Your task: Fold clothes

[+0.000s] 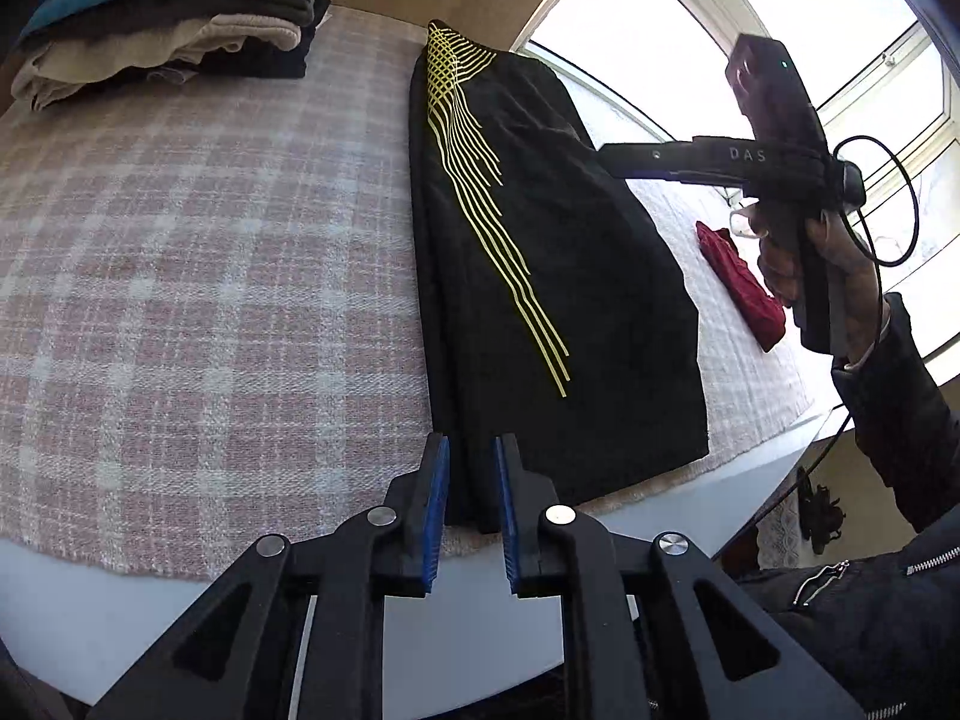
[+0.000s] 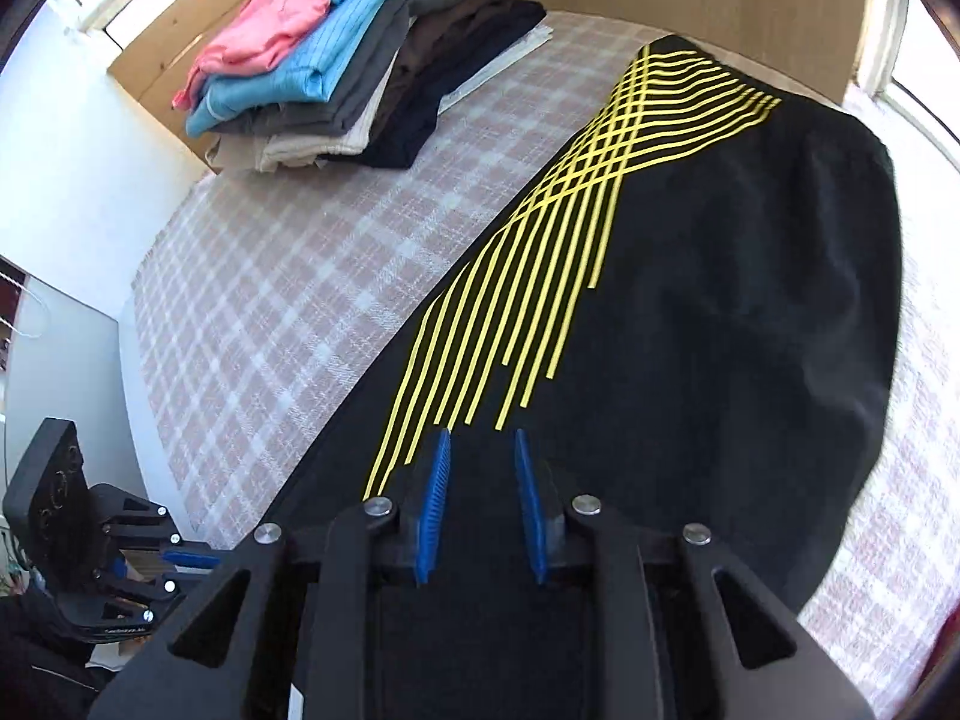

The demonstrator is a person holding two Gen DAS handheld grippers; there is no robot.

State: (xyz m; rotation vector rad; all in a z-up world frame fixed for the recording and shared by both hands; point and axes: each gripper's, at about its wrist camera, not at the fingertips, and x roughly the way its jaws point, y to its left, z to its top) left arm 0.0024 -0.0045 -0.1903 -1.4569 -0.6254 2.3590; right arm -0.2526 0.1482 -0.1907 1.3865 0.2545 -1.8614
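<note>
surface point(image 1: 180, 240): a pink-and-white plaid cloth covers it; its near edge curves away just under the black garment's hem, so any tug toward 6 o'clock could drag cloth and garment over the lip.
black garment point(image 1: 540, 276): the task's thing, folded to a long narrow panel with yellow stripes, lying flat on the plaid from 12 o'clock down to 6 o'clock in the left wrist view; its lower left corner sits at the very edge of the surface. the fold looks loose along the left side, and i judge a one-sided lift would let the layers slide apart.
stack of folded clothes point(image 2: 360, 60): pink, blue, grey, brown and beige pieces piled at 11 o'clock, well apart from the black garment; the pile leans a little, and a carried garment swung across it could knock the top pieces off.
red cloth point(image 1: 744, 288): at 3 o'clock past the garment's far side, near the right hand; it could get caught up in a wide sweep.
right claw point(image 2: 480, 468): released, blades parted with nothing between them, hovering over the garment's near end by the stripes; closing here may pinch only the top layer.
left claw point(image 1: 471, 468): released, a narrow gap, blades straddling the hem corner without pressing on it; a shallow bite there could slip off.
</note>
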